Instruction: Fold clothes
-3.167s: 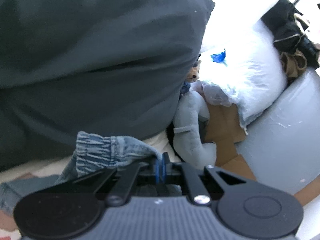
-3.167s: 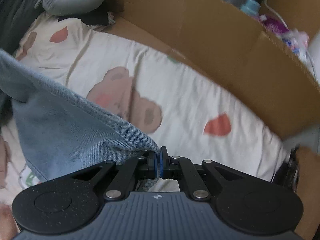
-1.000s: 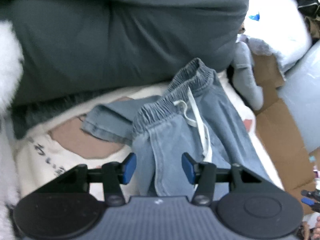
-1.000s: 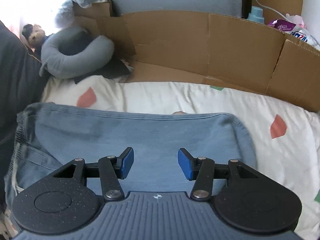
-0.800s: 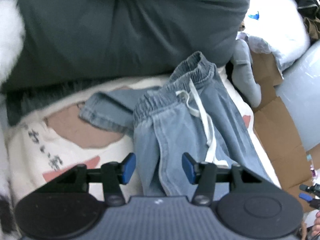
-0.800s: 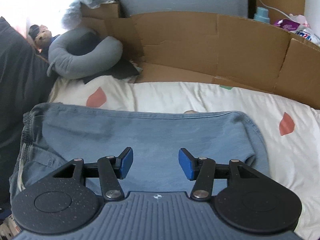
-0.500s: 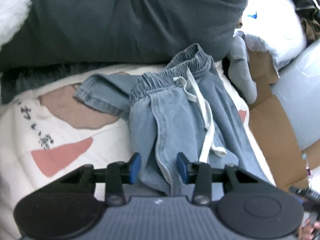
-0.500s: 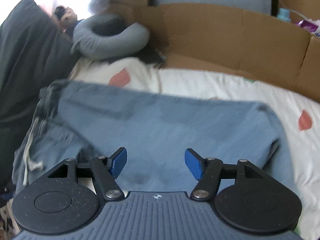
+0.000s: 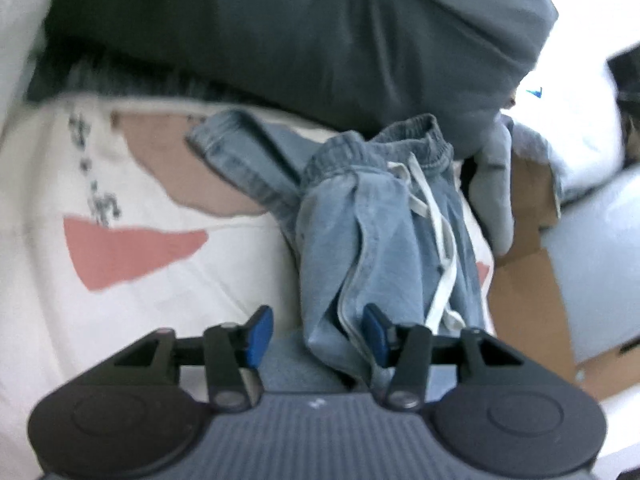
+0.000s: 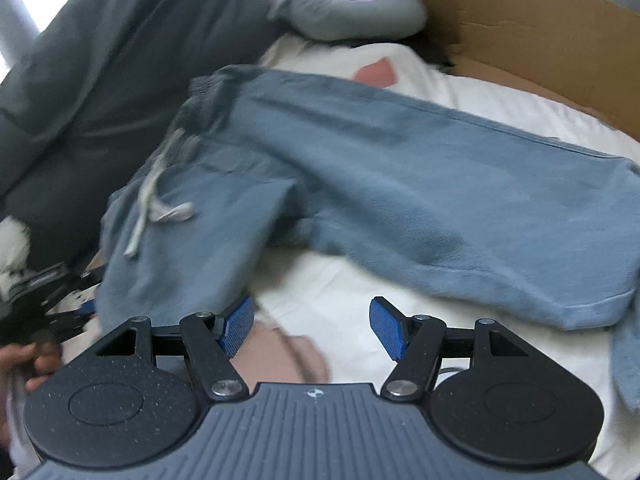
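1. The left gripper stands with its blue pads wide apart, a hanging fold of the denim trousers lying between them and touching the right-hand pad; it is not clamped on the cloth.
2. The right gripper is also spread wide, with nothing between its pads, over the white bedsheet just short of the trouser hem.
3. The trousers lie bunched on the printed sheet, one leg stretched across toward the right in the right wrist view, the elastic waistband and white drawstring at the far end.
4. At the left edge of the right wrist view a person's hand holds the other gripper.
5. Behind the waistband rests a dark grey cushion.
6. Farther off sit a grey neck pillow and a cardboard wall.
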